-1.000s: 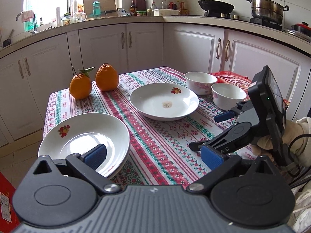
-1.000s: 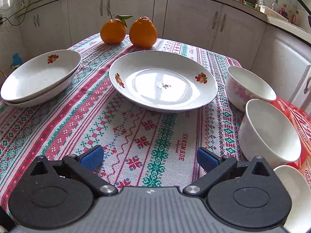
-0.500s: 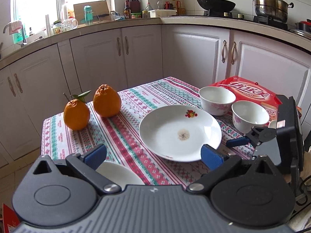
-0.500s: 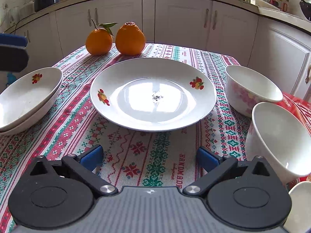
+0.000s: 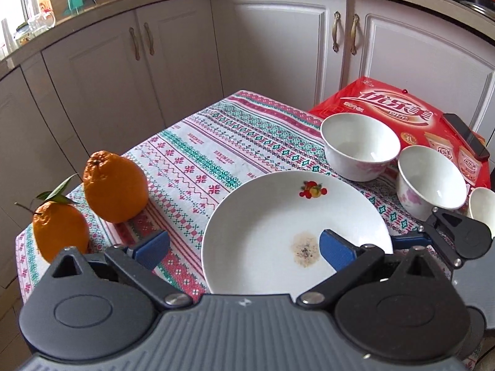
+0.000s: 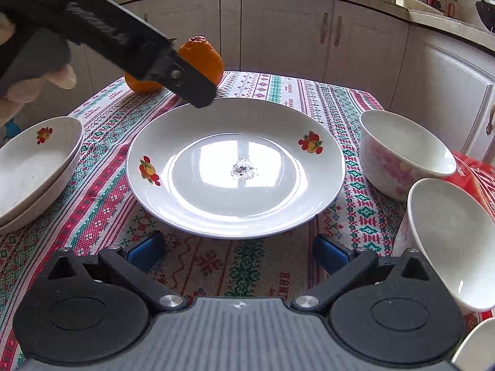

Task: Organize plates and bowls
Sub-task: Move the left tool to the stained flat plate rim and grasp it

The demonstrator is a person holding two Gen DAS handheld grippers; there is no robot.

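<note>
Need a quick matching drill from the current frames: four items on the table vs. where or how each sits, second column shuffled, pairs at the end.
Items
1. large plate
2. stacked plates
3. smartphone
4. two oranges

Places or states
A. lying on the red snack package
B. at the table's far left corner, beside each other
C. table centre, a dried speck in its middle
D. one nested in the other, at the table's left edge

Pairs: 1-C, 2-D, 3-A, 4-B
</note>
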